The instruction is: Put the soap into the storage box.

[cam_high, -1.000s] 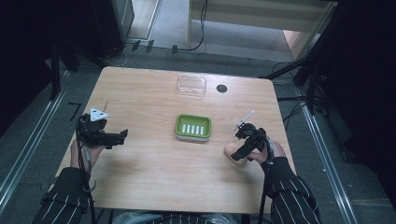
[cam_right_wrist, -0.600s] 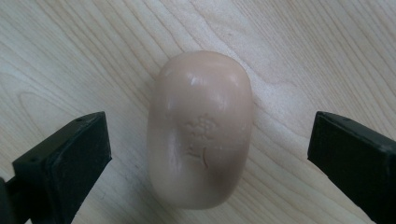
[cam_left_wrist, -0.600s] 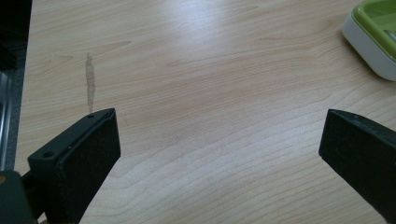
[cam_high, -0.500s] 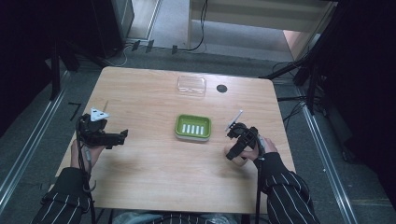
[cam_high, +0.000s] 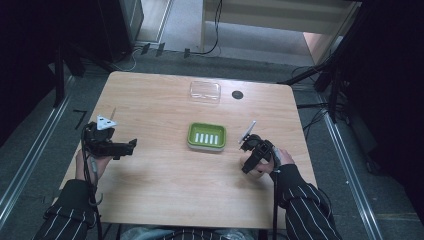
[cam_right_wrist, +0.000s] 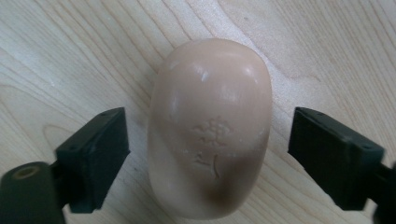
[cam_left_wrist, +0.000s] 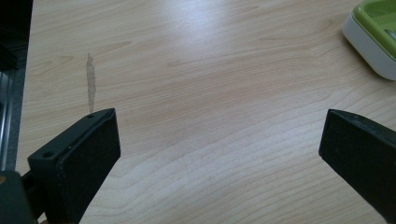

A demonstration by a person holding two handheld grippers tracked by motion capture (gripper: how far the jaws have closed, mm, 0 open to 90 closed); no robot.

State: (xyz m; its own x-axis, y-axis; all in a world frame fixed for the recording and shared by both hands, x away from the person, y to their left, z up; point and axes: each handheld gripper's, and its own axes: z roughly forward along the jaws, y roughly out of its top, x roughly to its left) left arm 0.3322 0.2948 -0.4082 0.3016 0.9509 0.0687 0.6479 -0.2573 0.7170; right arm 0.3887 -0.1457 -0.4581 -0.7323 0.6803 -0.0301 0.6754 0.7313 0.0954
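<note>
A pale pink oval bar of soap (cam_right_wrist: 210, 130) lies flat on the wooden table (cam_high: 165, 195), between the jaws of my right gripper (cam_right_wrist: 208, 135). Those jaws have just been closing, but a strip of table shows on each side of the soap, so the pads are off it. In the high view my right gripper (cam_high: 252, 160) points down at the table, right of the green soap dish (cam_high: 206, 136). At the table's left, my left gripper (cam_high: 131, 145) is held wide open over bare wood (cam_left_wrist: 219, 154), with a corner of the green soap dish (cam_left_wrist: 373, 37) ahead.
A clear plastic lid (cam_high: 205, 91) lies near the far edge with a small black disc (cam_high: 237, 94) beside it. The dish has a white base and white slats inside. Dark floor and metal rails surround the table.
My right gripper has dropped toward the table and now straddles the soap, hiding it from above. The left gripper has stayed where it was.
</note>
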